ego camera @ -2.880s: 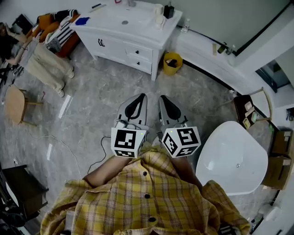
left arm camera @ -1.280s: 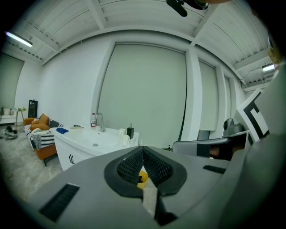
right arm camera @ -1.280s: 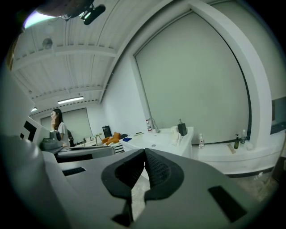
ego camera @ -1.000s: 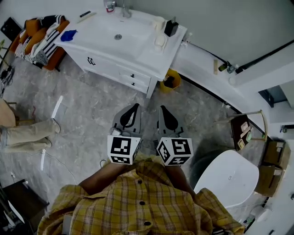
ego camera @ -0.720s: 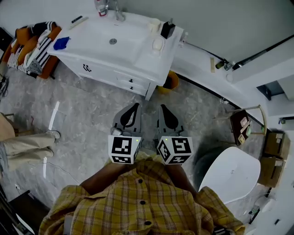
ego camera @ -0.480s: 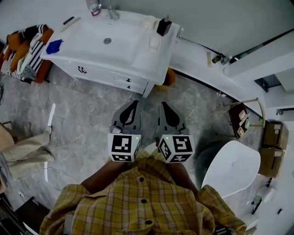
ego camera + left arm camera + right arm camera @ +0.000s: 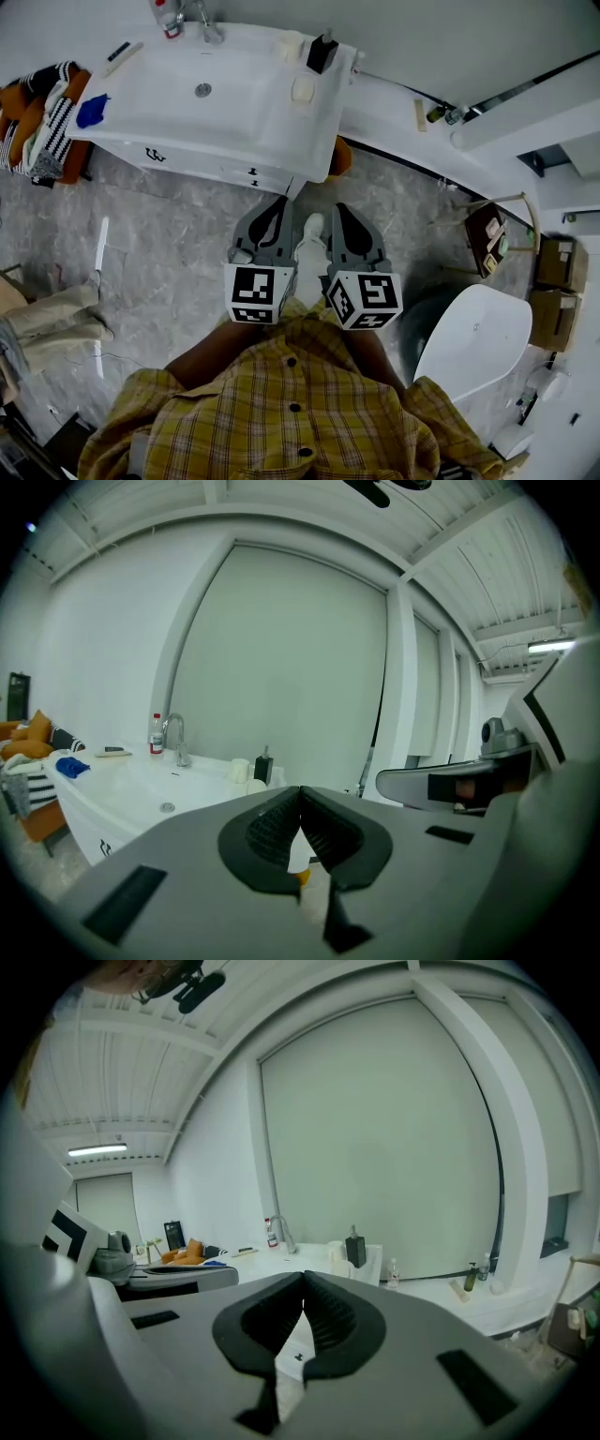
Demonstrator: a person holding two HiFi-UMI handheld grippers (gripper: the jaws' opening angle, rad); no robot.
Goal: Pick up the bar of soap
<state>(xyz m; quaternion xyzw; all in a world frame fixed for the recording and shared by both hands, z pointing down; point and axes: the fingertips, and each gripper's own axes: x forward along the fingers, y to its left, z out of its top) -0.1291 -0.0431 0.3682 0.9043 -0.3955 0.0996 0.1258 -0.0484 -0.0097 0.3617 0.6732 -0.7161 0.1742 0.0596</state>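
Observation:
The bar of soap (image 7: 303, 89) is a pale block lying on the white vanity top (image 7: 244, 122), right of the basin and near a black dispenser (image 7: 322, 52). My left gripper (image 7: 280, 203) and right gripper (image 7: 340, 210) are held side by side in front of the person's chest. They point at the vanity's front edge, well short of the soap. Both are shut with nothing between the jaws. In the left gripper view the shut gripper (image 7: 300, 791) points toward the sink, and the dispenser (image 7: 263, 766) stands beyond it. The right gripper view shows that shut gripper (image 7: 302, 1279) the same way.
A faucet (image 7: 206, 21), a bottle (image 7: 165, 14), a white cup (image 7: 289, 44) and a blue cloth (image 7: 91, 110) are on the vanity. A yellow bin (image 7: 340, 156) peeks out beside it. A white bathtub (image 7: 473, 342) stands at right, a wooden stand (image 7: 487, 234) behind it. Another person's legs (image 7: 47, 319) are at left.
The vanity has come closer and slid left in the head view as the person walked toward it. Both grippers stay shut and side by side.

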